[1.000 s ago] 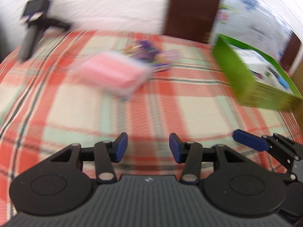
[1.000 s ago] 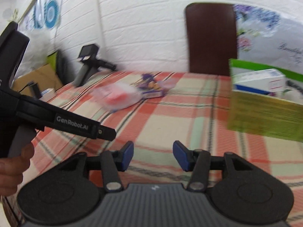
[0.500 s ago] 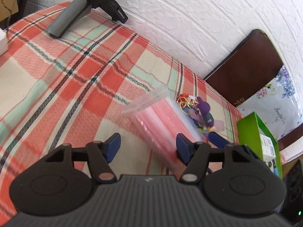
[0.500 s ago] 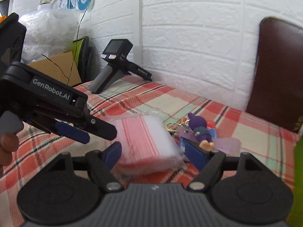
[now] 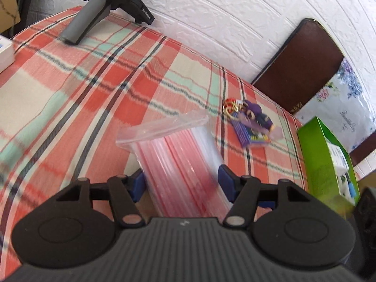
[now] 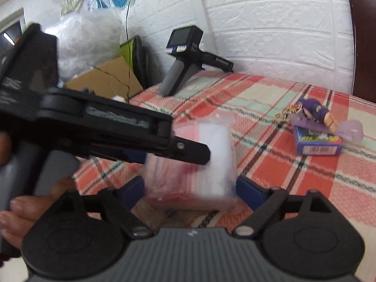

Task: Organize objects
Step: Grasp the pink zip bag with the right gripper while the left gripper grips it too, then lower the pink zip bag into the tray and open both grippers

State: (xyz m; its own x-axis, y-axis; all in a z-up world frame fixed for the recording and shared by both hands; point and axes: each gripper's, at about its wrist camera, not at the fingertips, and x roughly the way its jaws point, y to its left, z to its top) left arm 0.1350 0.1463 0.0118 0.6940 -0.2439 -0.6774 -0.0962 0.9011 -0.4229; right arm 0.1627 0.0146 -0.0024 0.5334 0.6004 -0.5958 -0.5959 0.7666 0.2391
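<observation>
We judge step: grasping bag [image 5: 178,155]. Left gripper [image 5: 181,183] and right gripper [image 6: 190,188] both open, straddling it. Next: we close one, carry toward box [image 5: 322,162].

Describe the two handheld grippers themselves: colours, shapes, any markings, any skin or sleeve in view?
Both grippers, left and right, are matte black: ribbed grey-black body, two round discs, pivoting linkage arms with silver rivets, blue fingertip pads. The left one, seen from the right wrist, has blurred pale lettering and a grey handle. Bare fingers, no sleeve, no cables.
</observation>
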